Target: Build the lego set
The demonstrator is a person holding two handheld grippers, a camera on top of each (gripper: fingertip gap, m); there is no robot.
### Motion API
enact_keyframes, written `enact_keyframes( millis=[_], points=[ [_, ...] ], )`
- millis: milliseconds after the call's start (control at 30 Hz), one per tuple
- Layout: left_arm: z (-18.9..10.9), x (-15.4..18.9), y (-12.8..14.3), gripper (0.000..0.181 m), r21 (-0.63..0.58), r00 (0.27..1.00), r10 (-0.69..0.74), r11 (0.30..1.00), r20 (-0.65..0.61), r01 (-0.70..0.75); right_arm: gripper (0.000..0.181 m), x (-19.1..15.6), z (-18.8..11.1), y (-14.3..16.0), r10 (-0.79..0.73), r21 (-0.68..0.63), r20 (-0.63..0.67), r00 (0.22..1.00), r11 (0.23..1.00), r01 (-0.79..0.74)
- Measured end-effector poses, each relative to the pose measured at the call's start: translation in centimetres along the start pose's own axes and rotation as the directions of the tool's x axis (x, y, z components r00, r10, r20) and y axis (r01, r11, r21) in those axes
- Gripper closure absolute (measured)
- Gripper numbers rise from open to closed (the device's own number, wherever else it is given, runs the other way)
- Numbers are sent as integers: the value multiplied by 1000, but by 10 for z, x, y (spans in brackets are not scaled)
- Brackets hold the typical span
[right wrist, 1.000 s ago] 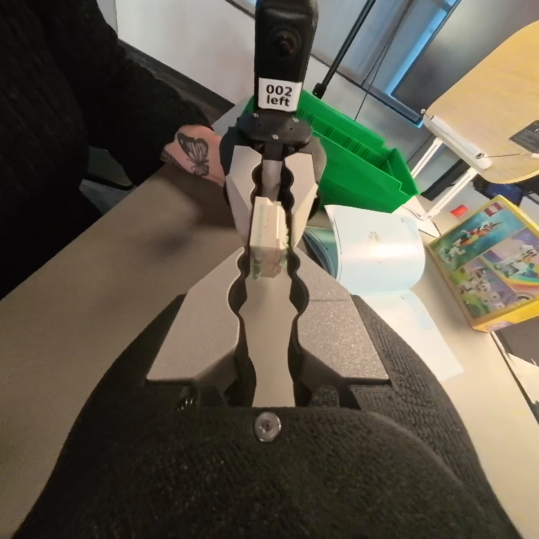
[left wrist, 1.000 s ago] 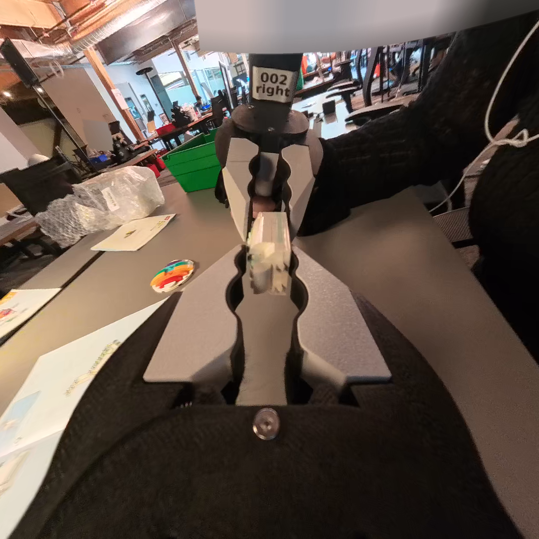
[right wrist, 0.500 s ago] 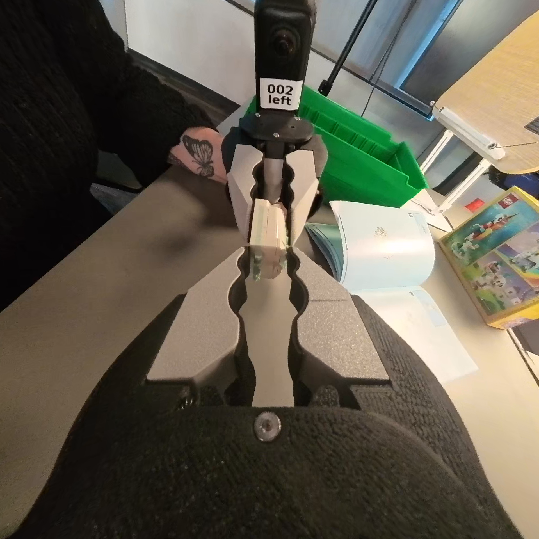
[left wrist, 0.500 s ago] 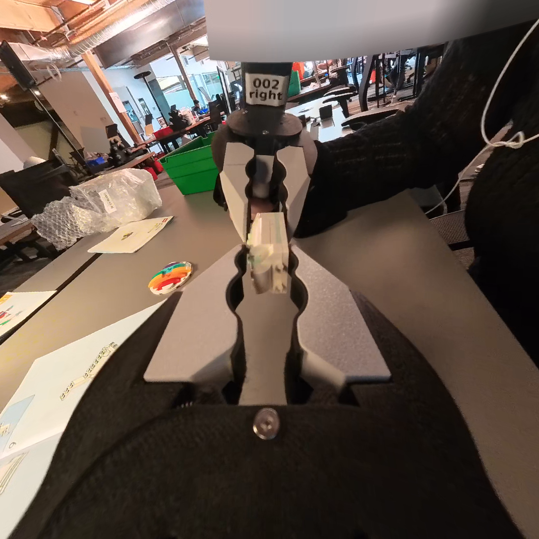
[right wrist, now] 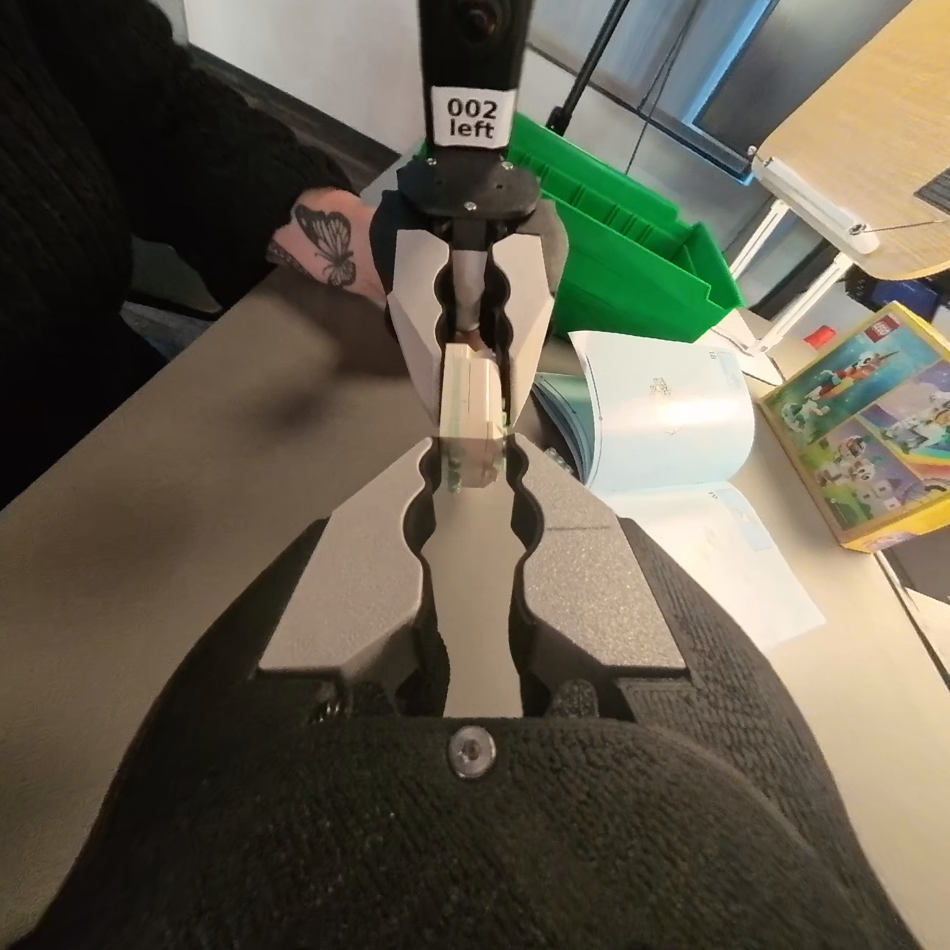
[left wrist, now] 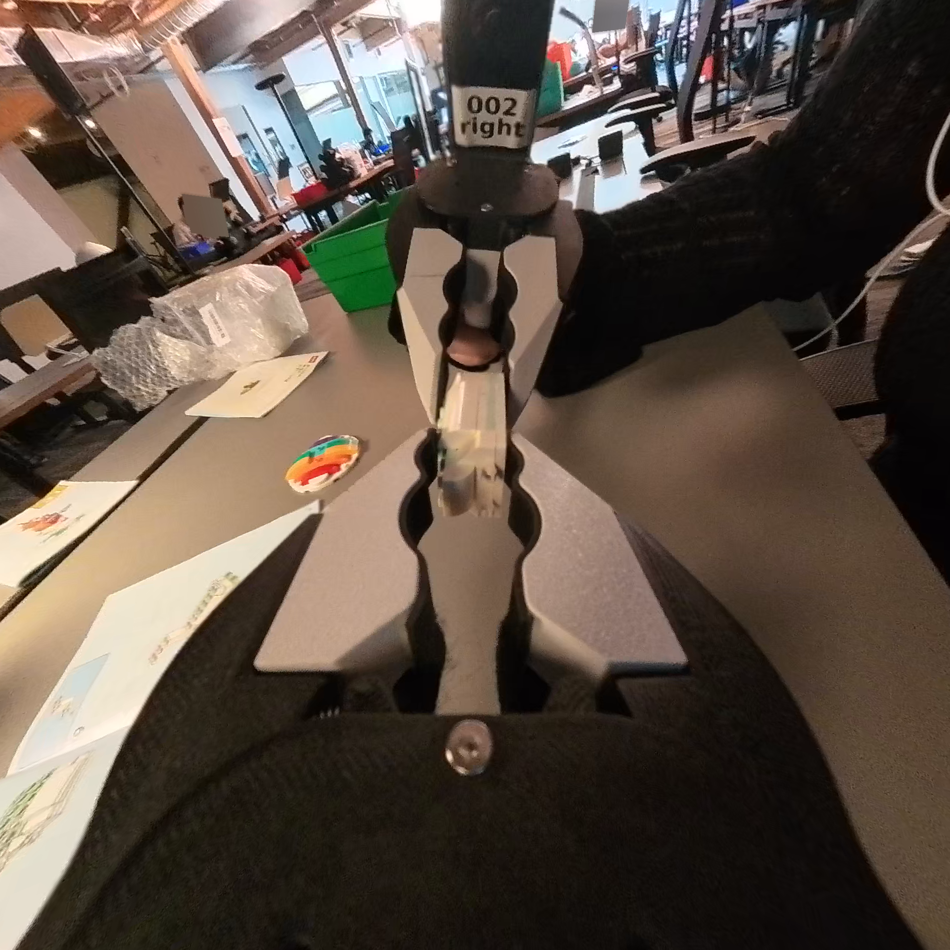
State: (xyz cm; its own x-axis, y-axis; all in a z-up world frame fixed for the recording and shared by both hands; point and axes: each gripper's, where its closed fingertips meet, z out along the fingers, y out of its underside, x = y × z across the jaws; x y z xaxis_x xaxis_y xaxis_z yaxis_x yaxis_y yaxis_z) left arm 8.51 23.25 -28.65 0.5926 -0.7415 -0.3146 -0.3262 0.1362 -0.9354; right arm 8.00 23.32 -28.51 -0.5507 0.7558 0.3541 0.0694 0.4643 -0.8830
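A small, mostly white block of stacked lego bricks (left wrist: 470, 462) (right wrist: 470, 411) hangs above the grey surface (left wrist: 694, 488), pinched from opposite ends. The left hand-held gripper (left wrist: 470, 447) and right hand-held gripper (right wrist: 470, 447) meet tip to tip, each closed narrowly onto it. An open pale-blue instruction booklet (right wrist: 668, 426) lies beside a green plastic bin (right wrist: 627, 247).

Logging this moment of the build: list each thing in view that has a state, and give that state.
left gripper: jaws shut on the white lego assembly.
right gripper: jaws shut on the same assembly, facing the left one.
white lego assembly: held off the table between both grippers.
instruction booklet: open, one page curled up.
lego box: lying flat.
green bin: open-topped, contents hidden.
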Motion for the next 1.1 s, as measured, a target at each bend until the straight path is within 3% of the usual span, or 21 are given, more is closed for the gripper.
enact_keyframes(
  millis=[67,167,300,400,500,633,800,967,1100],
  points=[
    [0,-6,0,157,-2,998,29,1000,49,-29,158,6,-1,-1,21,8,-35,999,1000,-20],
    [0,-23,18,157,-151,973,162,979,166,-137,135,13,-1,1,-68,-16,-113,991,998,66],
    [4,-22,28,157,-243,943,279,942,181,-232,130,14,7,18,-227,-176,-153,962,964,199],
    [7,-21,32,157,-271,935,310,927,173,-258,135,14,14,28,-267,-243,-158,951,944,225],
    [8,-18,30,157,-258,930,326,925,168,-278,158,19,13,31,-297,-261,-185,937,934,245],
    [8,-18,22,157,-215,927,324,935,189,-283,158,21,12,30,-304,-246,-196,932,936,254],
    [4,-22,8,150,-79,964,168,985,204,-155,159,31,6,32,-417,-301,-256,872,892,338],
    [-5,-39,3,117,50,963,-196,981,186,190,158,47,-1,41,-666,-483,-294,686,723,495],
    [-2,-43,13,126,34,925,-339,940,173,338,158,48,1,32,-770,-535,-300,563,625,569]
  ],
)
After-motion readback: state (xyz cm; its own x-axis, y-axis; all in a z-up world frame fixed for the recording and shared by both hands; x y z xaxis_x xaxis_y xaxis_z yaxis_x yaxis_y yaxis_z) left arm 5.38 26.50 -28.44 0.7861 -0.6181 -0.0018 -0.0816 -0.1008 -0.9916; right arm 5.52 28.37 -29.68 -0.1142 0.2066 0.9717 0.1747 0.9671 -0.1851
